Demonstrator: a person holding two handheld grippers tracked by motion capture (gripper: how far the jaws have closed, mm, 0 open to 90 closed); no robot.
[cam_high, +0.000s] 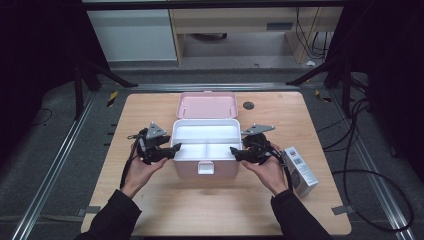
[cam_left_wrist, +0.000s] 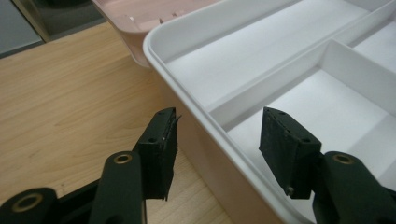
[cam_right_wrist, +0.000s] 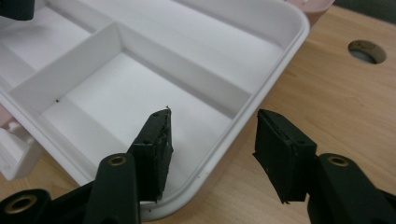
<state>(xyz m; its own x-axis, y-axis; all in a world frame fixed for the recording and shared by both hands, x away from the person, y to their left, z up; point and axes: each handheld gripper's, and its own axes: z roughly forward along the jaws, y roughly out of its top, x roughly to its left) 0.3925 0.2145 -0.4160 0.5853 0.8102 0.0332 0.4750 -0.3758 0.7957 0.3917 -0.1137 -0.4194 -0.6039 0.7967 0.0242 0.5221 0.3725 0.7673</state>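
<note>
Pink box (cam_high: 205, 170) sits mid-table with its lid (cam_high: 206, 105) flipped back toward 12 o'clock, white tray (cam_high: 206, 138) still seated inside. Left gripper (cam_high: 175, 149) is at the tray's 9 o'clock edge, right gripper (cam_high: 234, 151) at 3 o'clock. Both sets of jaws straddle the rim, one pad inside and one outside, but they're open with gaps either side, so no grip yet. Looks like the opening part is done and lifting the tray out is what's left. Small carton (cam_high: 300, 170) waits at 4 o'clock.

Smooth white plastic tray (cam_left_wrist: 261, 79), matt wood table (cam_left_wrist: 70, 93)
</note>
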